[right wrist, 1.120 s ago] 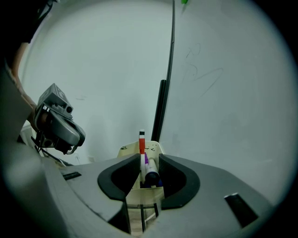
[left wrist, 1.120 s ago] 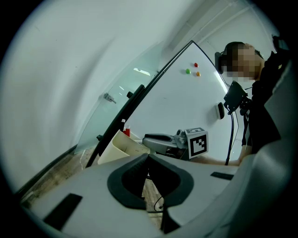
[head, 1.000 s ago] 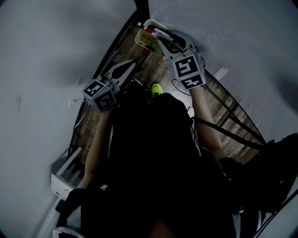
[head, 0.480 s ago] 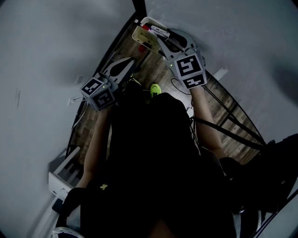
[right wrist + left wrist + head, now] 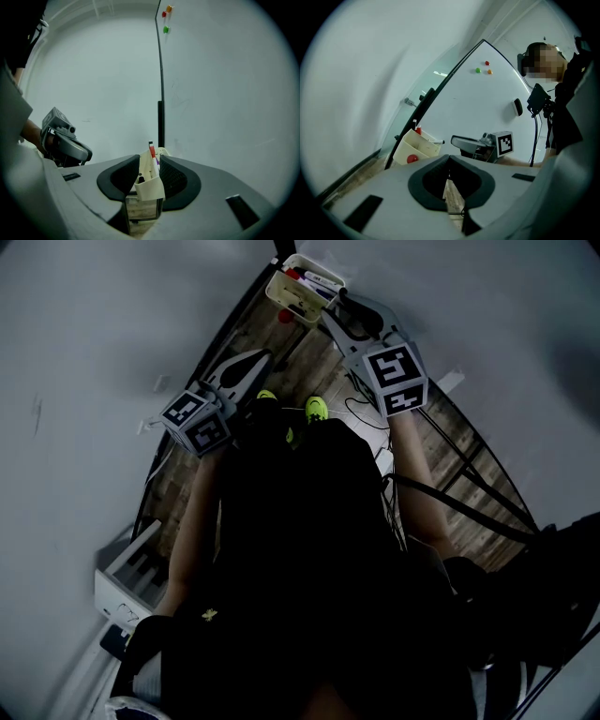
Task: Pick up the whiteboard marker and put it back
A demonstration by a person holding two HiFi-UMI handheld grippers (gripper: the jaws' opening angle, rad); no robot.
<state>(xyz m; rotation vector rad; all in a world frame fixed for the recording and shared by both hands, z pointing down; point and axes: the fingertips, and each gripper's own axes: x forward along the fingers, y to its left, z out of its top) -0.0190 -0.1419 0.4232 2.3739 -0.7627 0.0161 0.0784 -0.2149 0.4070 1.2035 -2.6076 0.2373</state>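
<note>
A cream marker holder (image 5: 292, 293) hangs at the foot of the whiteboard (image 5: 487, 306), with several markers (image 5: 317, 284) standing in it. In the right gripper view a red marker (image 5: 152, 151) and a purple one stick up from the holder (image 5: 150, 187). My right gripper (image 5: 330, 309) hovers just short of it. Its jaws have just been opening and stand wide, with nothing gripped; the holder shows through the gap (image 5: 150, 161). My left gripper (image 5: 255, 358) hangs lower left, shut and empty (image 5: 449, 158). From its view a black-tipped marker (image 5: 436, 141) pokes out of the holder (image 5: 415, 147).
Green, red and orange magnets (image 5: 478, 70) and an eraser (image 5: 517, 107) sit on the whiteboard. Below lie a wooden floor (image 5: 328, 381), cables (image 5: 469, 512) and a white unit (image 5: 131, 577) at lower left. The person's bright green shoes (image 5: 316, 409) stand close to the board.
My right gripper has drawn back a little from the holder and rolled slightly. The left gripper has shifted a little, and the holder sits higher in the head view.
</note>
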